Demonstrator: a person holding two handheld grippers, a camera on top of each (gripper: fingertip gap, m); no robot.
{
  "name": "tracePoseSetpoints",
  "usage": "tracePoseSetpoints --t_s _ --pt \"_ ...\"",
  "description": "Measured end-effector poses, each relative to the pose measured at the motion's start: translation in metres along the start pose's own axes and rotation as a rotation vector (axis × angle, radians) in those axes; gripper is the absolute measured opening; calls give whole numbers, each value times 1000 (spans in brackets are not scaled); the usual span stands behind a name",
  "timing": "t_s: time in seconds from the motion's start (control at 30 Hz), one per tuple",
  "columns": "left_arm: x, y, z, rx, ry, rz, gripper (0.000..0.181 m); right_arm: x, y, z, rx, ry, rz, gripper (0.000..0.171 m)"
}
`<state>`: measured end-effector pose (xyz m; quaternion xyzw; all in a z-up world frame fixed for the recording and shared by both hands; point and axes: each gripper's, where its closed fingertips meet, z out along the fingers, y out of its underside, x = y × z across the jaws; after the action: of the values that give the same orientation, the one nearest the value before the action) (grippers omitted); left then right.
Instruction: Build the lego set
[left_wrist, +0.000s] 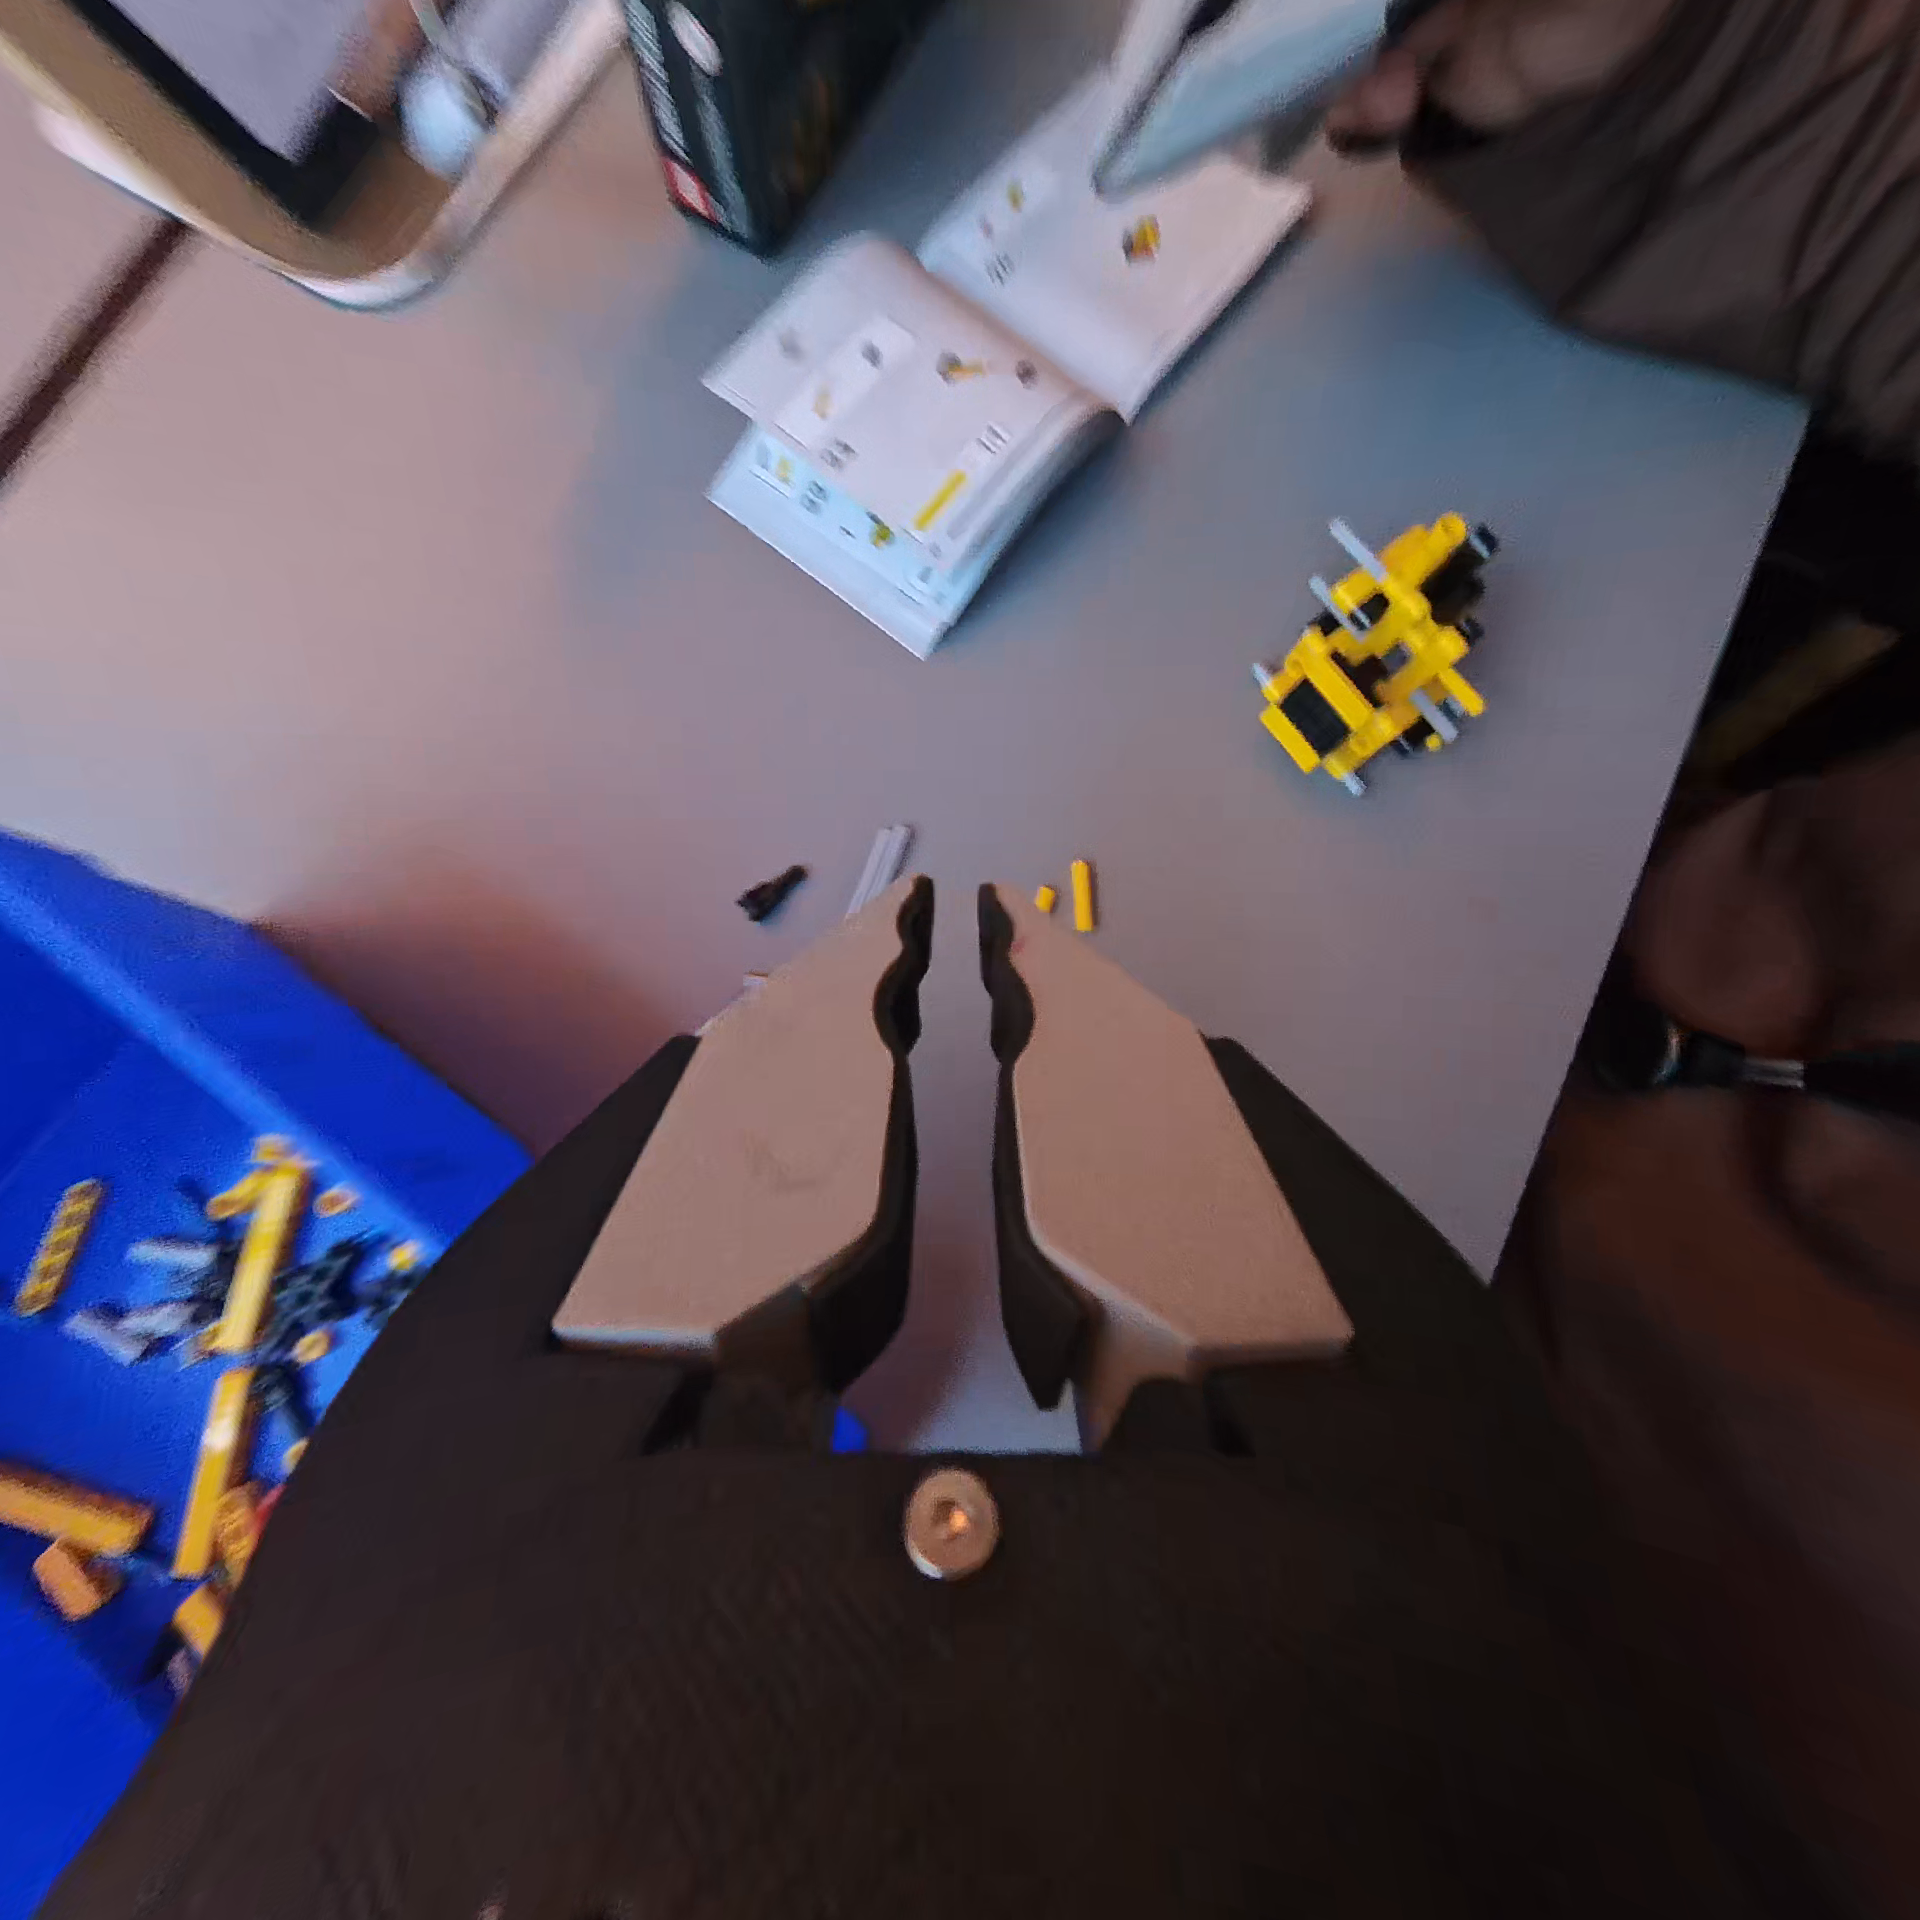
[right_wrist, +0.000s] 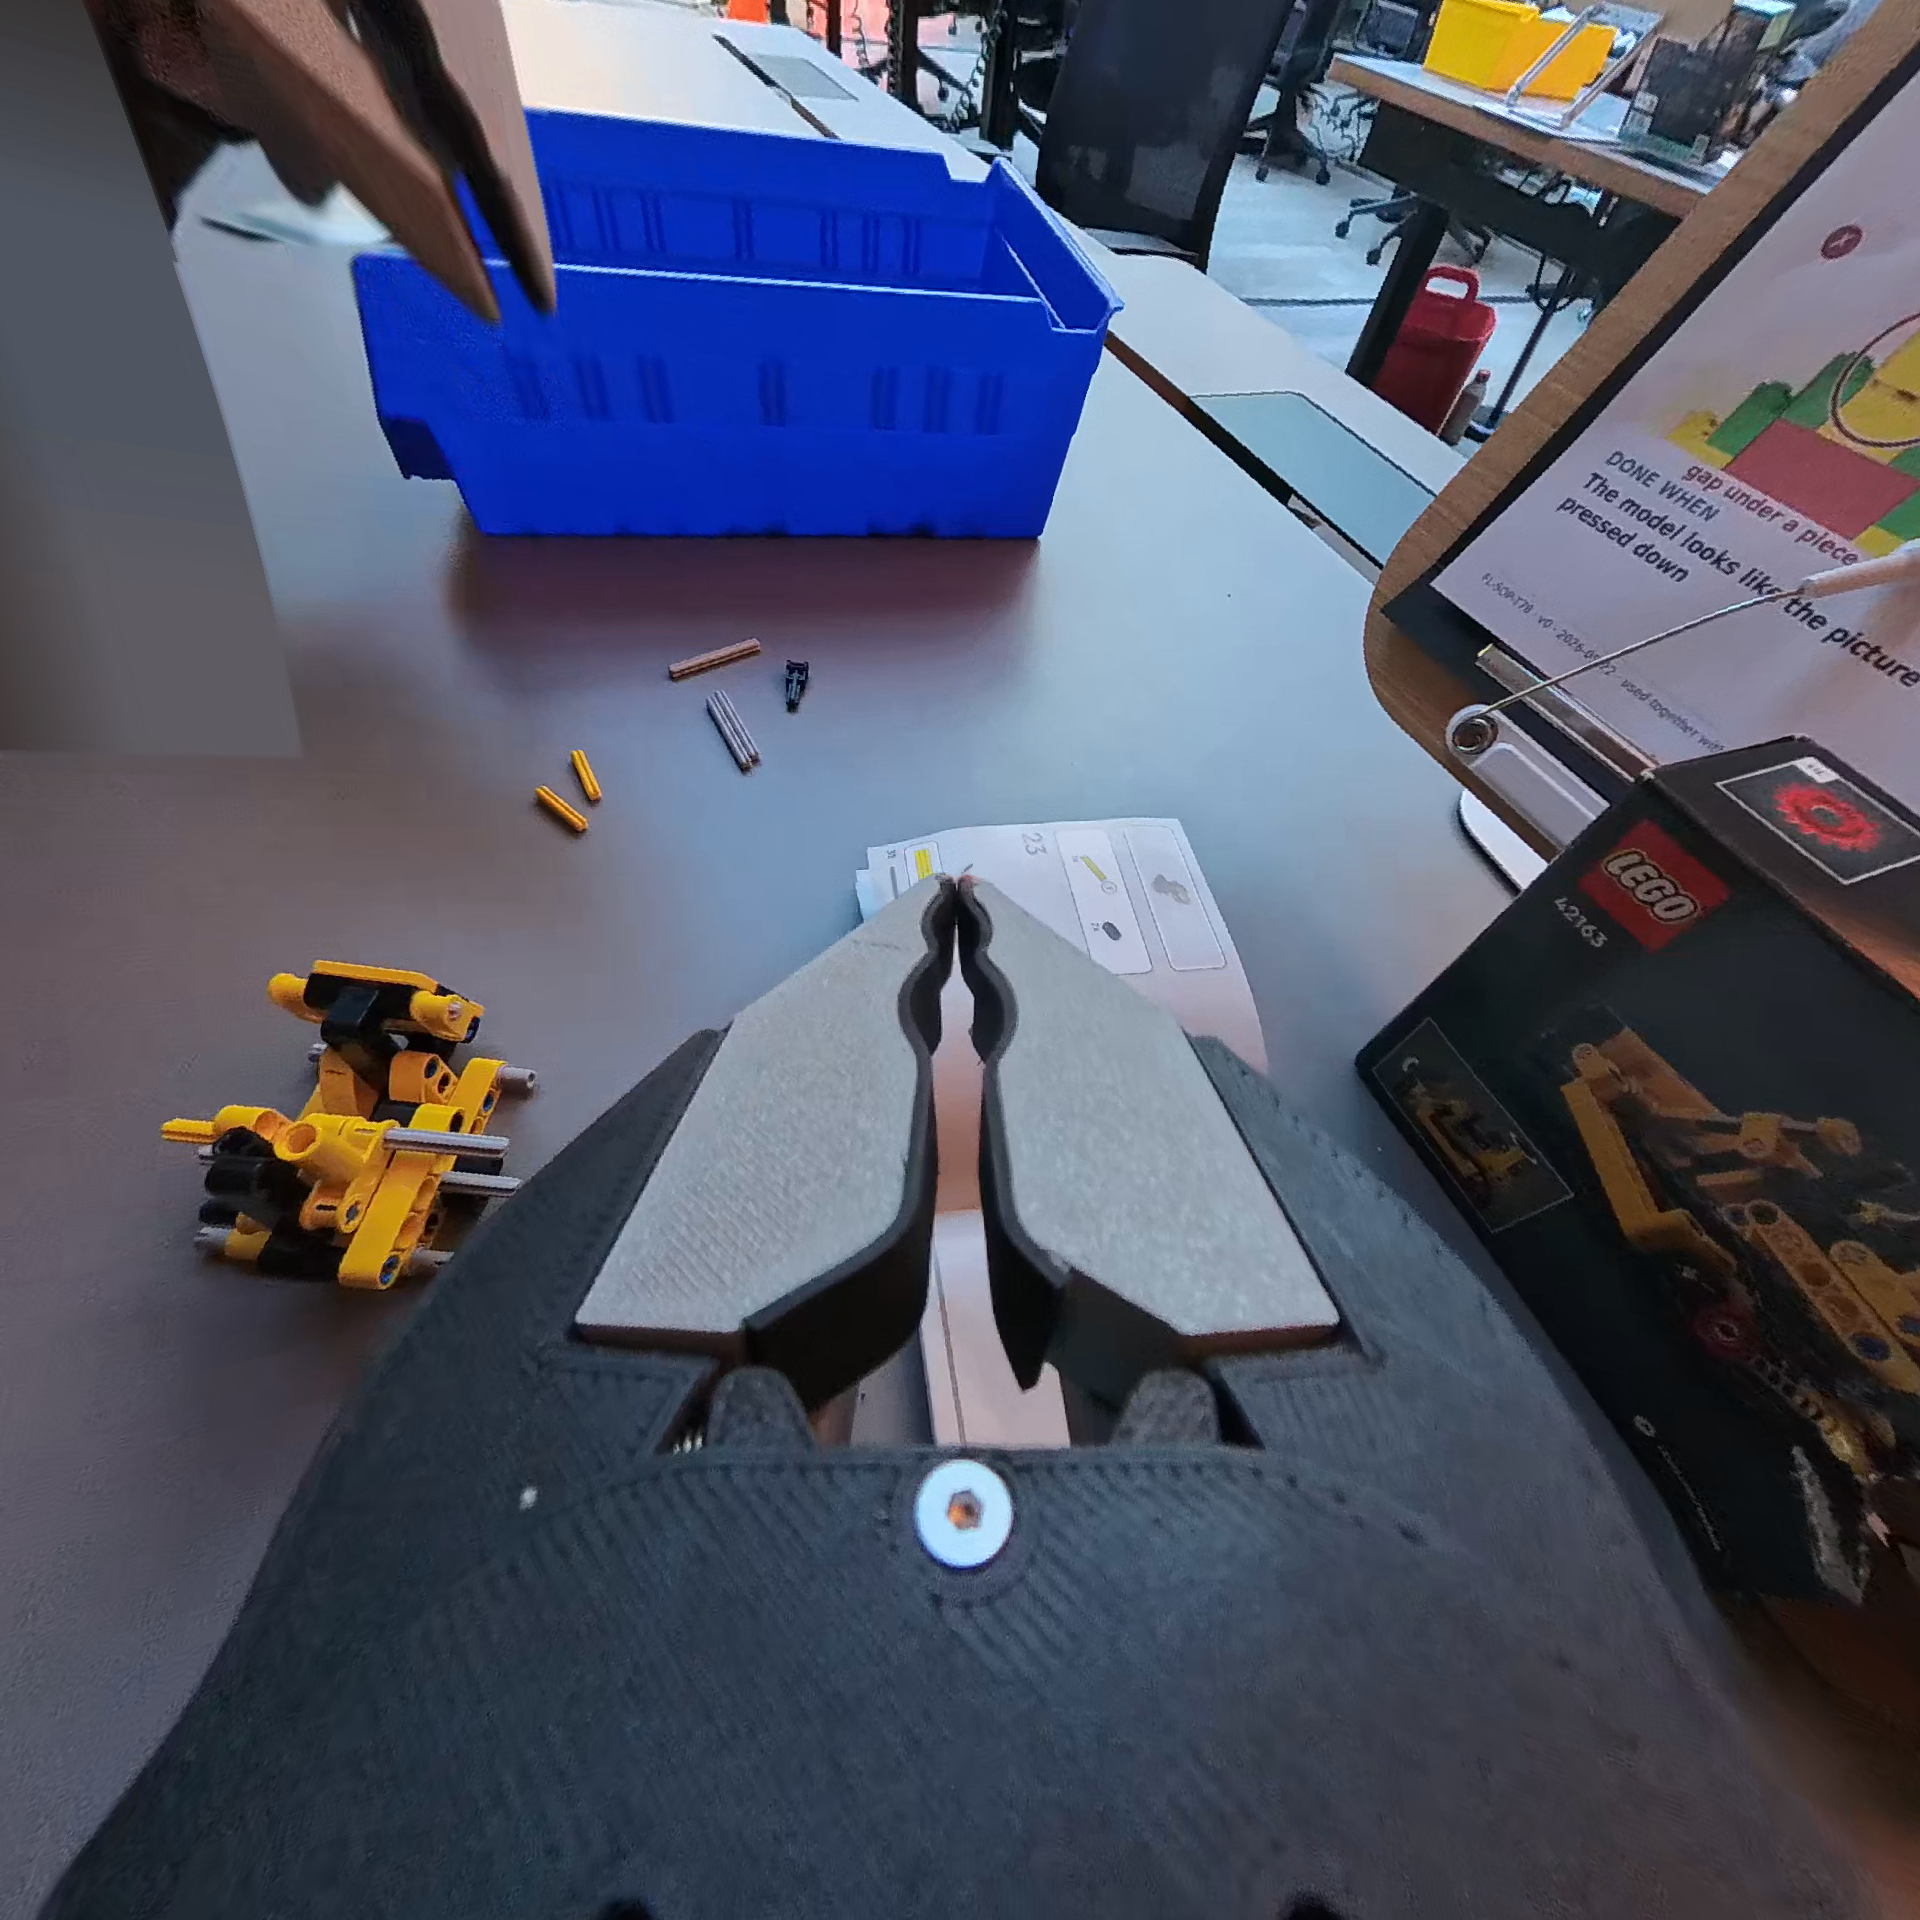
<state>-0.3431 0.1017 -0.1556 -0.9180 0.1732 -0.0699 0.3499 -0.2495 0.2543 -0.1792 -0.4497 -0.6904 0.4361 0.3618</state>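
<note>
my left claw (left_wrist: 956, 902) hangs over the grey table (left_wrist: 416, 623), its tips a little apart with nothing between them: released. just past the tips lie loose pieces: two pale grey axles (left_wrist: 881, 860) side by side to the left, a small black pin (left_wrist: 771, 894) further left, and two yellow pins (left_wrist: 1070, 896) to the right. beyond them the instruction booklet (left_wrist: 966, 416) lies open, and the half-built yellow and black model (left_wrist: 1371, 655) sits apart on the right, near the table edge. at my lower left the blue bin (left_wrist: 125, 1091) holds a heap of yellow, black and grey parts, blurred.

my right claw (right_wrist: 958, 886) has its tips pressed together; i see nothing caught between them, so it is clenched on air, above the booklet page (right_wrist: 1122, 894). to its left the model (right_wrist: 348, 1127) rests on the table, grey axles sticking out of its side. further ahead are the two yellow pins (right_wrist: 574, 790), the paired grey axles (right_wrist: 734, 729), the black pin (right_wrist: 795, 683) and a brown axle (right_wrist: 715, 659), all well apart from the model. behind them stands the blue bin (right_wrist: 748, 416), with my left claw (right_wrist: 509, 301) hovering at its near left corner. the black set box (right_wrist: 1662, 1143) lies at my right, and above it a clipboard with a printed sheet (right_wrist: 1714, 468) leans upright.
</note>
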Motion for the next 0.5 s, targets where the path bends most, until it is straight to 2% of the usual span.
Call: tracePoseSetpoints --t_s 0.03,0.13,0.27,0.37,0.5 --pt "-9 -4 -12 43 -37 -12 7 1 1 0 -3 1 3 0" --pt "-46 -4 -50 121 -163 -55 7 4 4 0 -10 12 7 0" --pt "-104 17 -88 142 -278 -159 9 7 5 -2 9 18 -1 0" --pt "-141 39 -95 97 -319 -226 13 12 6 -5 31 23 -1 0" --pt "-167 67 -82 57 -298 -260 16 32 14 -11 42 95 41 0"
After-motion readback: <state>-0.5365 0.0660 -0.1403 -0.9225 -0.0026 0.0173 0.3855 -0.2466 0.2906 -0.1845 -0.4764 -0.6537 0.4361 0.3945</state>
